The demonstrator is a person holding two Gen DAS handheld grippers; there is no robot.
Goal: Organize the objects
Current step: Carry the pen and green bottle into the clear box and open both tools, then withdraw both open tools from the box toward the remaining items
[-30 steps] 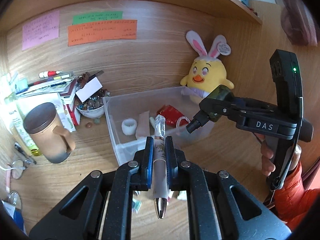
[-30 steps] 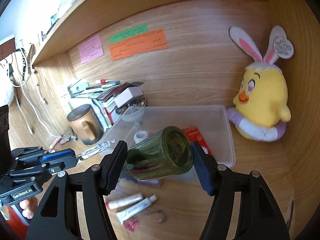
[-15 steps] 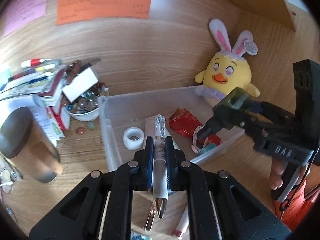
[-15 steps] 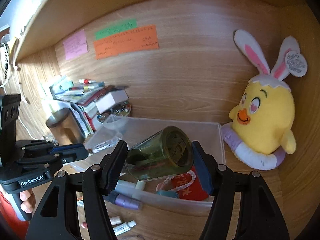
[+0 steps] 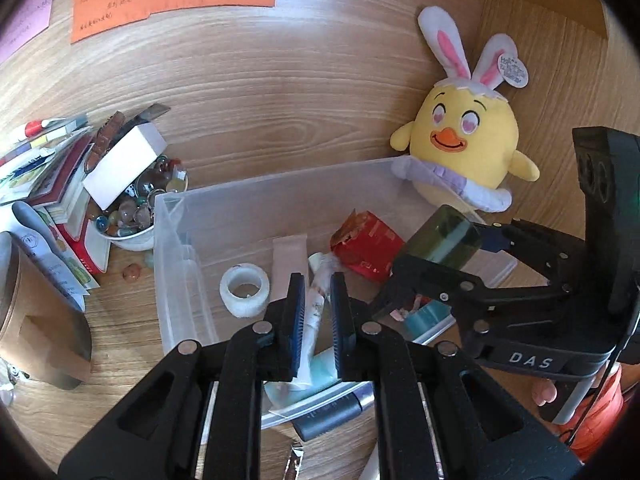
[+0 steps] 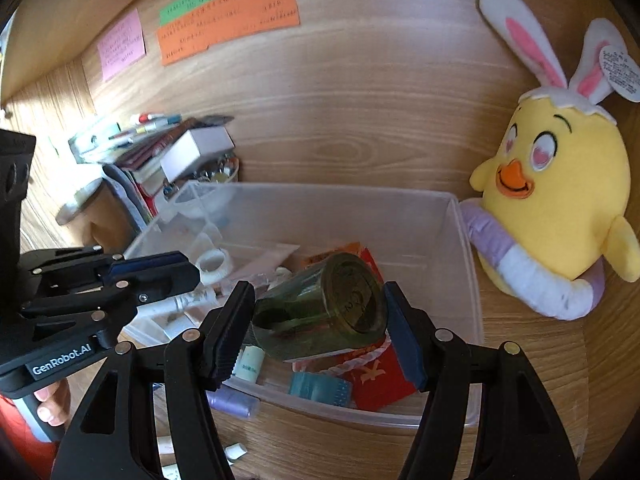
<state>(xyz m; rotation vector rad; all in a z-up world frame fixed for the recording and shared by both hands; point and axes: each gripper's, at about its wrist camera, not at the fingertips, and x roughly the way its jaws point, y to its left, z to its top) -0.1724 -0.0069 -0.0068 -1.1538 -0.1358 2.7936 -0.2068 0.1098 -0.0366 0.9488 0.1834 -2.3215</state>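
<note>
Left wrist view: left tool (image 5: pixel 314 312) clamped narrow on a white printed pen (image 5: pixel 313 308), above the clear plastic bin (image 5: pixel 176 264) inside its near rim. Right tool (image 6: pixel 316 328) grips a green glass jar (image 6: pixel 320 312) over open bin floor. Both have dropped in from outside since a second ago.

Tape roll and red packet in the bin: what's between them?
Left wrist view: between the tape roll and red packet lie a beige flat packet and the held pen's tip.
</note>
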